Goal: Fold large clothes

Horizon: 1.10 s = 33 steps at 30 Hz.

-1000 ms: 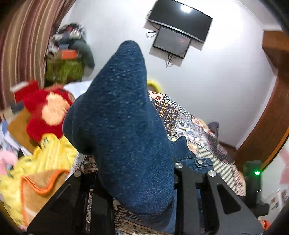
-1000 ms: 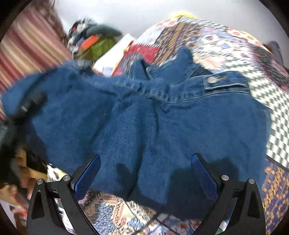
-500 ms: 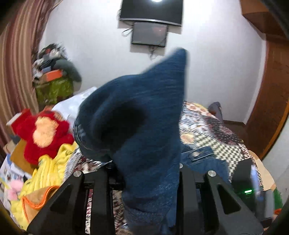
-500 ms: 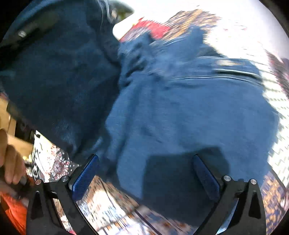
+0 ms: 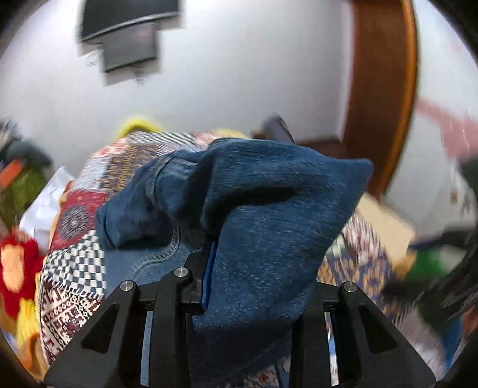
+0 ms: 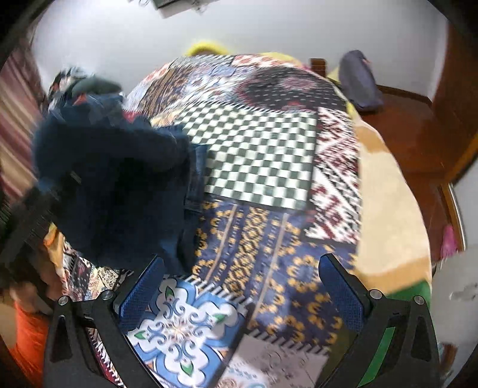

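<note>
Left gripper (image 5: pixel 251 268) is clamped on the denim jacket (image 5: pixel 269 226): a thick bunch of blue fabric fills the gap between the jaws, and the blue pad on its left finger (image 5: pixel 208 271) presses against the cloth. The fabric balloons up and forward over the fingers and blocks most of the view ahead. A lighter stitched denim panel lies just beyond the left finger, resting on the patchwork bedspread (image 5: pixel 74 268). A red and yellow plush toy (image 5: pixel 12 268) sits far left of the tool, off the bed edge. Wall-mounted TV (image 5: pixel 125 18) high and ahead, blurred.

Right gripper (image 6: pixel 242 286) has its jaws spread wide with nothing between them. Both blue pads are clear, and only the bedspread (image 6: pixel 263 155) shows below the gap. From this side the jacket (image 6: pixel 113 191) is a dark heap ahead and left of the left finger, just beside its tip. I cannot tell if they touch. The checkered patch of the bedspread lies straight ahead of the tool, and the wooden floor (image 6: pixel 418 143) is off to the right. Heavy motion blur in both views.
</note>
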Motion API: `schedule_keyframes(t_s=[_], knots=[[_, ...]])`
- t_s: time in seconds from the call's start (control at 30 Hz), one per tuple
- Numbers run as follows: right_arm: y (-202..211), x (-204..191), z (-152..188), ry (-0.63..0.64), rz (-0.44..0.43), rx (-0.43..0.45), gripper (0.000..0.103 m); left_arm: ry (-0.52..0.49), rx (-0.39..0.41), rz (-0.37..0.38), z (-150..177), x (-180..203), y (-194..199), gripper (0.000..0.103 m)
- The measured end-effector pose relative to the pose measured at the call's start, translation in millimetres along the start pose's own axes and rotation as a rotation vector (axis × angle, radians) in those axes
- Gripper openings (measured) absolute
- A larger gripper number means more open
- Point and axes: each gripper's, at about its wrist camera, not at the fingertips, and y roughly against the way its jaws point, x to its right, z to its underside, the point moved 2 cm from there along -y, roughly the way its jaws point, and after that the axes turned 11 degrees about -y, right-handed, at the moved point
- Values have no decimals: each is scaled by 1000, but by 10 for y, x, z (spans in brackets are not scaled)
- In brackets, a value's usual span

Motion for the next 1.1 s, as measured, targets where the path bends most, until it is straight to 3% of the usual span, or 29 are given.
schedule_keyframes(t_s=[0.13,0.3,0.5,0.57,0.63,0.77,0.9,1.0,1.1], knots=[[158,99,126,-21,-18,22,103,-145,-102,-20,225,372,-165,29],[306,72,284,0,-35,43,103,-201,-166,-10,504,517,-159,32],[366,-53,289,26,-55,54,103,-198,-197,68,639,527,36,64],[371,-139,281,36,-66,55,103,-159,-197,112,659,489,146,80],[353,-245,261,48,-87,53,103,-78,-182,156,669,354,294,88],[262,-508,226,79,-123,48,103,90,-130,210,748,-35,559,89],[80,-772,229,119,-158,19,103,182,-106,124,875,-520,713,89],[-138,-920,247,150,-163,-8,103,211,-134,49,982,-798,679,90],[-425,-964,274,169,-126,-45,103,284,-188,53,1203,-1046,539,90]])
